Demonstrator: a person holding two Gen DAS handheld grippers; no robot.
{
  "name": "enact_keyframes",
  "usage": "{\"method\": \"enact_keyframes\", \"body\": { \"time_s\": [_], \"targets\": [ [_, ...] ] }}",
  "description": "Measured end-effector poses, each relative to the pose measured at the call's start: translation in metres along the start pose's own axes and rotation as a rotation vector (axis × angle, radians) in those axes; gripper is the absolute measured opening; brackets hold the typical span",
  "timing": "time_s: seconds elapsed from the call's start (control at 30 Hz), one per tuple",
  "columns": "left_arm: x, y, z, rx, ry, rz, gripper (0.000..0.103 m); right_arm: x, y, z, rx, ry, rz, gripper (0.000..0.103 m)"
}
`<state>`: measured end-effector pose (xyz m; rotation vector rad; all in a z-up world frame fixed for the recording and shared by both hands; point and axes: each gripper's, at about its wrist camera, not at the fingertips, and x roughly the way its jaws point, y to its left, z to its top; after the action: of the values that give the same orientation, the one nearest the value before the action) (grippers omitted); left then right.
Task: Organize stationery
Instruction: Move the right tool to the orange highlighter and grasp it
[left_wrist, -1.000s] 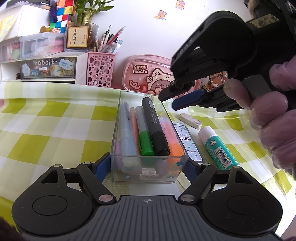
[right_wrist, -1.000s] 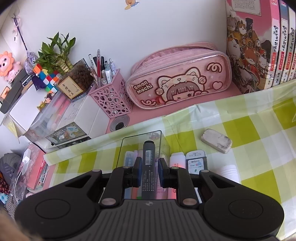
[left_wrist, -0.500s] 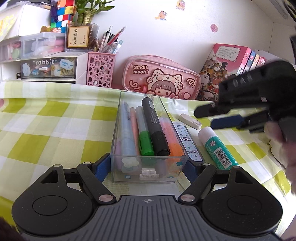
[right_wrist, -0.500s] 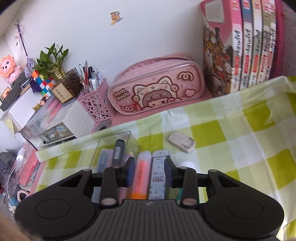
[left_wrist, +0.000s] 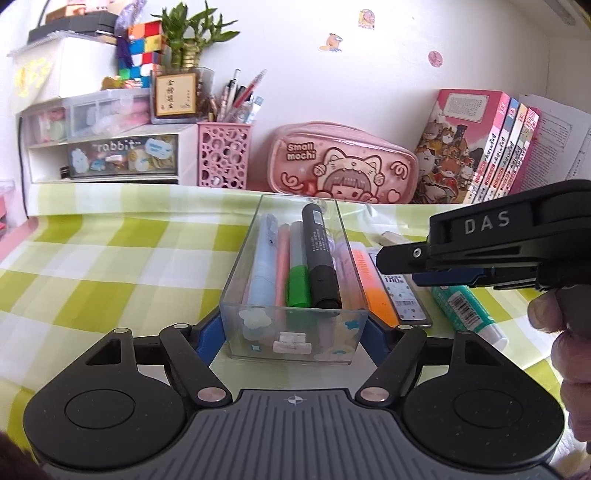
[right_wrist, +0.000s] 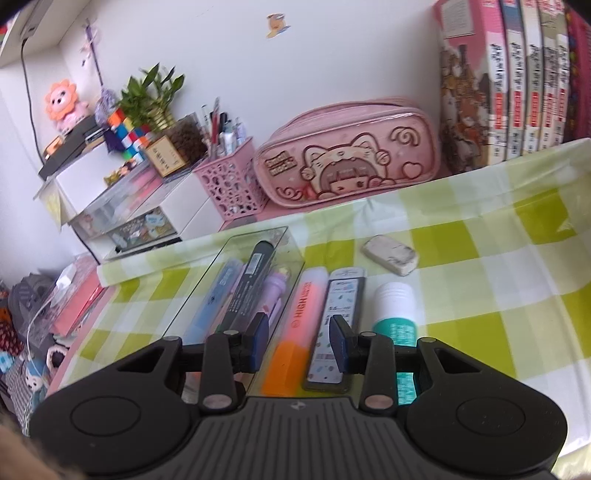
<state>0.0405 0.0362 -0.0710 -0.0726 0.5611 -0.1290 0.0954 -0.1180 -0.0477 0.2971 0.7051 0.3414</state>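
While the orange highlighter lies just beside the clear pen box, my right gripper hangs over it, jaws part open, touching nothing. My left gripper clamps the box's near end.

Markers lie in the box; right of it sit highlighter, lead case, then glue. Eraser behind, pouch beyond.

My table wears a green-checked cloth; on it I see a clear box, orange highlighter, lead case, glue stick and eraser.
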Motion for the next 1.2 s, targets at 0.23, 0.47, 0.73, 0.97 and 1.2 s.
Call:
{"method": "enact_keyframes", "body": {
  "time_s": [0.23,0.47,0.73,0.97,1.2],
  "targets": [
    [-0.008,0.006,-0.002,0.015,-0.039,0.003,0.073,0.021,0.004,-0.003,0.013,0.035,0.027,0.055],
    [-0.014,-0.001,-0.006,0.127,-0.11,0.007,0.073,0.034,0.008,-0.006,-0.035,0.039,-0.023,0.053],
    [-0.004,0.004,-0.004,0.16,-0.033,-0.055,0.073,0.038,0.021,-0.006,-0.164,0.025,-0.077,0.053],
    [0.003,0.012,-0.003,0.114,-0.003,-0.113,0.076,0.034,0.027,-0.011,-0.283,0.046,-0.12,0.053],
    [0.005,0.014,-0.003,0.101,0.009,-0.124,0.076,0.022,0.019,-0.013,-0.264,0.072,-0.134,0.05]
  ]
}}
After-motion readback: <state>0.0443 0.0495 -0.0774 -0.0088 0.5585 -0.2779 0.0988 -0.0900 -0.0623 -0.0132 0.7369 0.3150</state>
